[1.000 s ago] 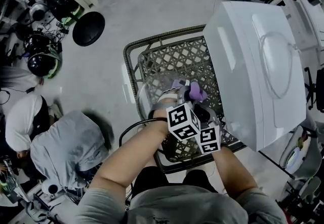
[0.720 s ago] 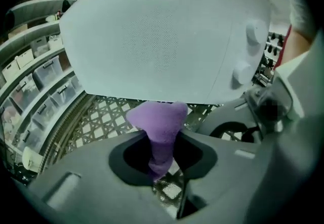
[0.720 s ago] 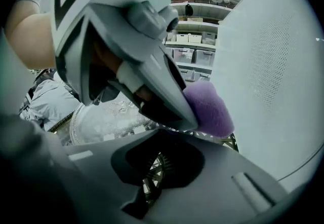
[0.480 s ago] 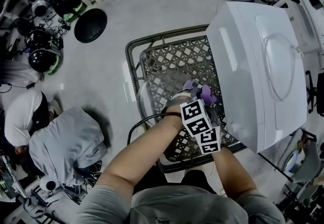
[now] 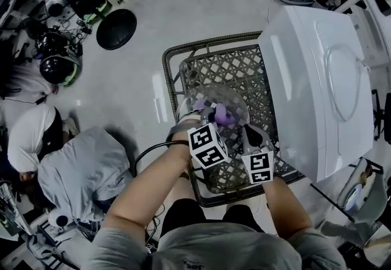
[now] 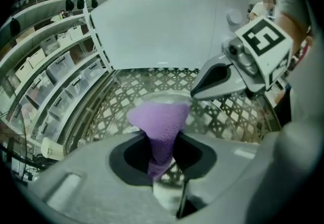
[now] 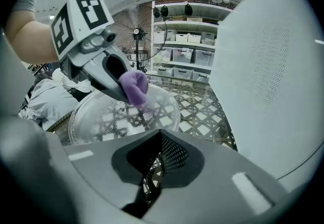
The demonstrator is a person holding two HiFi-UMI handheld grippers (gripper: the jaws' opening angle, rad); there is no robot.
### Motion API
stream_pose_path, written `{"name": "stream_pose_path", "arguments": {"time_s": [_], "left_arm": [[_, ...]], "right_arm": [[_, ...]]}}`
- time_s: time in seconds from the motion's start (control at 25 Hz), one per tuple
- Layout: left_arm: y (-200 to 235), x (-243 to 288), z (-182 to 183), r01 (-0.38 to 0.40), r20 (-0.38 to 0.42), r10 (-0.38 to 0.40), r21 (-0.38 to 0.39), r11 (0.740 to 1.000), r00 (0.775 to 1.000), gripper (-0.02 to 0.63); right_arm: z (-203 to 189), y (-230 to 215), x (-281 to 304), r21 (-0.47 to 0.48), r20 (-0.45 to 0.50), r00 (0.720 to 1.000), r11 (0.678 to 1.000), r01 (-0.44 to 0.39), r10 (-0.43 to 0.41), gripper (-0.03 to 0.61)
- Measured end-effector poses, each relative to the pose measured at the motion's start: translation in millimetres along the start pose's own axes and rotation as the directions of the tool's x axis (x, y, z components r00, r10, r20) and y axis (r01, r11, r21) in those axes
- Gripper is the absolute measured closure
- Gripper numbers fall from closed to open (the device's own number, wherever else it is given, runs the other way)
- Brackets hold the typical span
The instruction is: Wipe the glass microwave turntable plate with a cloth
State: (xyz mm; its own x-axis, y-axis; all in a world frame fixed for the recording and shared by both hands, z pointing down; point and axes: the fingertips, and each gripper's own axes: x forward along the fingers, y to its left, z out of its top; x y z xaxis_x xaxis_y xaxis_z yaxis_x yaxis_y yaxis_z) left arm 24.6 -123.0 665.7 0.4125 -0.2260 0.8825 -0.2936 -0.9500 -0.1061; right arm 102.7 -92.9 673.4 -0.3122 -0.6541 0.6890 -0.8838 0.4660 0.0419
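The plate (image 5: pixel 227 99) hangs tilted over the basket (image 5: pixel 183 55), its near rim pinched, as I read it, between my right gripper's (image 7: pixel 152 162) closed fingers. My left gripper (image 6: pixel 161 164) clamps the cloth (image 6: pixel 159 121), whose wad just ahead presses the glass. I'd rub lightly in small circles so the rim doesn't slip.

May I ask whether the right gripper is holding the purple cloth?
No, the left gripper is shut on the purple cloth, while the right gripper holds the glass plate at its rim.
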Motion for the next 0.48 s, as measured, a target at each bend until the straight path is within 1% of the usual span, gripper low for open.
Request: {"name": "stream_pose_path", "arguments": {"time_s": [0.12, 0.24, 0.36, 0.48], "left_arm": [[10, -18, -33, -0.025, -0.035, 0.025, -0.023, 0.999, 0.999, 0.512], [14, -31, -57, -0.041, -0.069, 0.039, -0.028, 0.999, 0.997, 0.512], [15, -38, -70, -0.046, -0.083, 0.043, -0.029, 0.999, 0.996, 0.512], [17, -40, -74, -0.044, -0.079, 0.041, -0.045, 0.998, 0.996, 0.512]], "right_arm": [[-1, 0, 0, -0.004, 0.001, 1.0, 1.0, 0.006, -0.006, 0.572], [-1, 0, 0, -0.01, 0.001, 1.0, 1.0, 0.01, -0.01, 0.572], [-1, 0, -1, -0.014, -0.002, 1.0, 1.0, 0.011, -0.011, 0.572], [0, 1, 0, -0.01, -0.001, 1.0, 1.0, 0.015, -0.015, 0.572]]}}
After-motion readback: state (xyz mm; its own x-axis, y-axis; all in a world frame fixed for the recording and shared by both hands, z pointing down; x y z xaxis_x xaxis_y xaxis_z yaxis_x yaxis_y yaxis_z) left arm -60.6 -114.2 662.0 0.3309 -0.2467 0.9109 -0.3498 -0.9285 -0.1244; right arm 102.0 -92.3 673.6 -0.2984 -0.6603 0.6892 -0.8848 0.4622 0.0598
